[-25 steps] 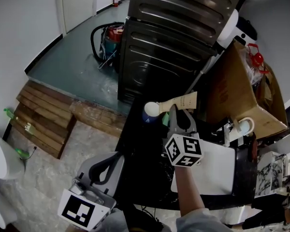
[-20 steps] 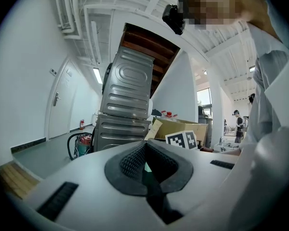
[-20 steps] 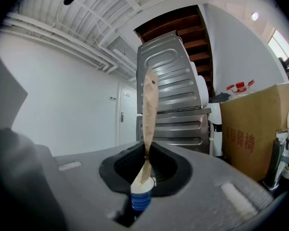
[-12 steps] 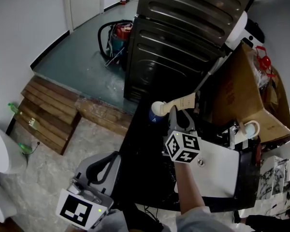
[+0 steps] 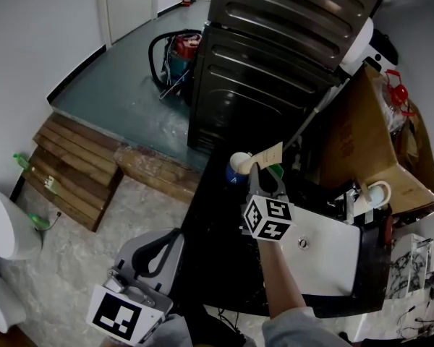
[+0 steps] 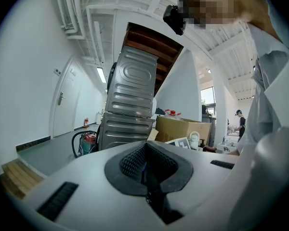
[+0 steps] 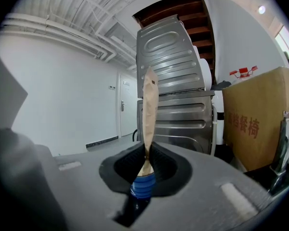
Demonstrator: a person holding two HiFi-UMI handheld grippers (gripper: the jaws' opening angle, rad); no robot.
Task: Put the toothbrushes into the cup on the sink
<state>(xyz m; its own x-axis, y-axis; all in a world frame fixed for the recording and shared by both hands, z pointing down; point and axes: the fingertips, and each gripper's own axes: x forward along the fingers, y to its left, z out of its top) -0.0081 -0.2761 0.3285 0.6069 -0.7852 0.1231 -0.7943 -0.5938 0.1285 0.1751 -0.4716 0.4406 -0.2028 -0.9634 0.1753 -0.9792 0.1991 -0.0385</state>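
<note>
Holding the paper-wrapped toothbrush (image 7: 149, 105) near its lower end, the right gripper (image 7: 145, 159) has its fingers clamped on the tan wrapper; the brush stands up between them, and its bottom tip is just above the blue cup (image 5: 238, 166), or perhaps already at the mouth; the views do not settle this. The cup stands on the dark bench (image 5: 215, 255) near its far corner, beside the white sink (image 5: 333, 266) and close to the steel appliance (image 5: 275, 63). The left gripper (image 6: 144, 166) hangs low at the person's side, well apart from the bench; its fingers are together and nothing shows between them.

The first risk is probably the aim; the cup mouth is small and the fingers cover most of it in the right gripper view, so the tip can land on the rim and not inside. The second is the cup itself; it looks light and the brush is long, so if the brush is let go while it leans, its weight at the top may tip the cup, and the bench edge is near. The third is the grip; the fingers press on loose paper and not on the handle, so the brush may slide or turn inside the wrapper before it is low enough. A push of the fingers against the cup wall can also shift it, because the left gripper does not steady it.
</note>
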